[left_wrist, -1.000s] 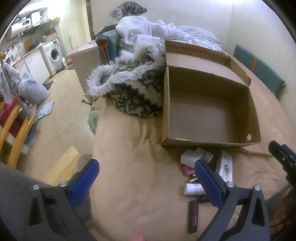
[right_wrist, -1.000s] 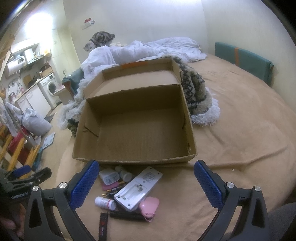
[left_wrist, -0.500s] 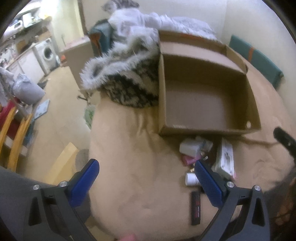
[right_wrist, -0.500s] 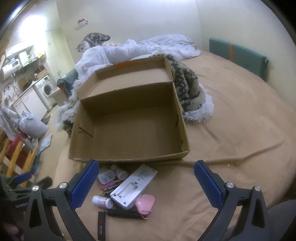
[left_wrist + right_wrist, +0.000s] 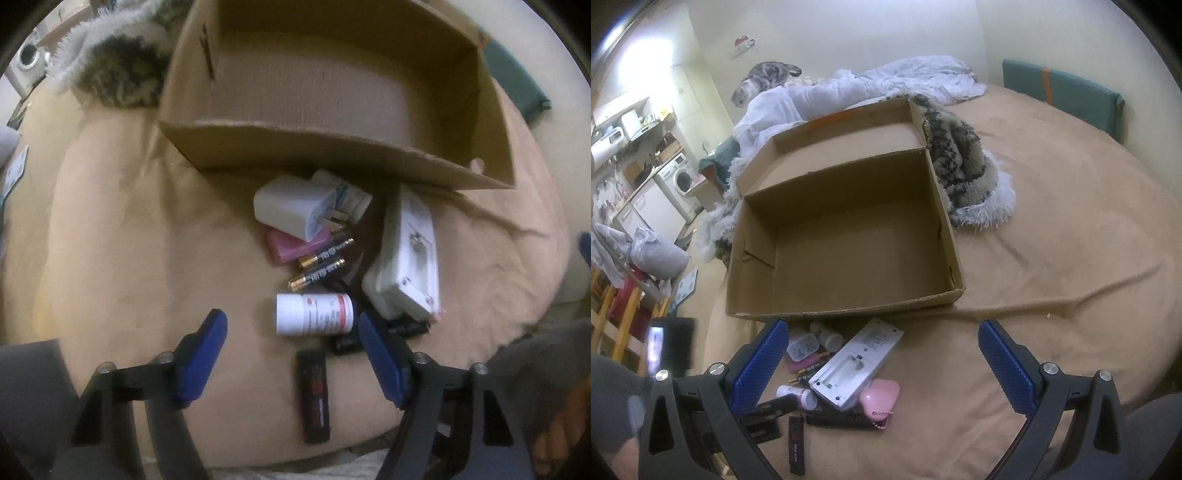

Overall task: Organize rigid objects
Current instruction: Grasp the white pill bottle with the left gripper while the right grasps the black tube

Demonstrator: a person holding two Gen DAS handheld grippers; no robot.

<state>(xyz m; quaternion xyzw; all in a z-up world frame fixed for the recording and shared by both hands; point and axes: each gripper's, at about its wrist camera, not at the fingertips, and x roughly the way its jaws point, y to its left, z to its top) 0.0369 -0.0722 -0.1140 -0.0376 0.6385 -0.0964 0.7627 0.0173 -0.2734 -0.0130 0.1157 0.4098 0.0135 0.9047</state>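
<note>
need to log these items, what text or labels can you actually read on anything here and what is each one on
No text reads clearly enough to quote.
White bottle: red mark and lines of small print, blurred.
Two batteries: pale lettering along the black bodies, unreadable.
Black stick: red print, blurred.
White charger: bluish label on its plug face, too small.
White remote: print on the back near the top, too small.
Cardboard box: no text visible.

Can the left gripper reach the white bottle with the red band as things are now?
Probably yes: the left gripper is open, and the white bottle lies on its side just ahead, with nothing on top.
</note>
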